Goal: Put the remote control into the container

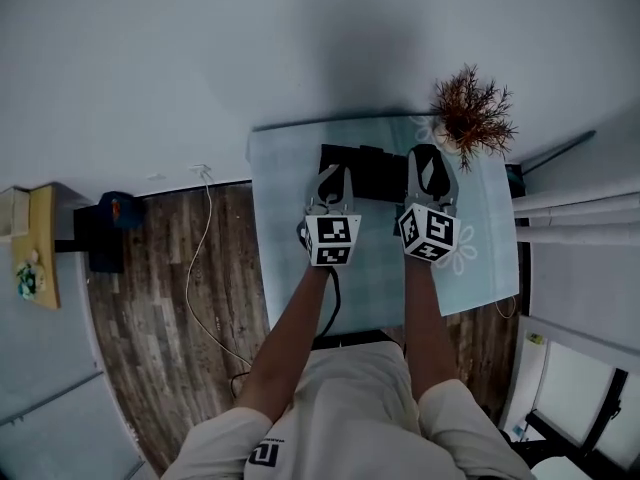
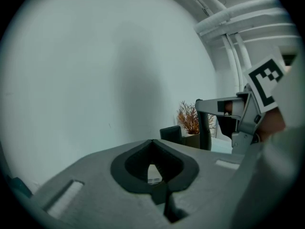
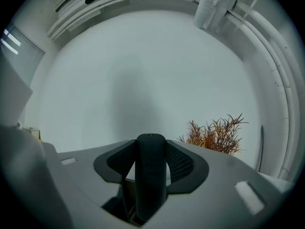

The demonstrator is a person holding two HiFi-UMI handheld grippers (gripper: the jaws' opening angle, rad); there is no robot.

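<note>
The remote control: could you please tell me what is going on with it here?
Over the table, a person's right hand-held gripper holds the remote between its jaws, near the black container. The left hand-held gripper is shut and empty. The remote is not in the container yet.

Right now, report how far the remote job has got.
Done: the remote control is picked up, clamped in the right claw. In hand: it is held in the air by the black container on the table; the left claw is shut and empty. Left: lower the remote into the container and release it.
</note>
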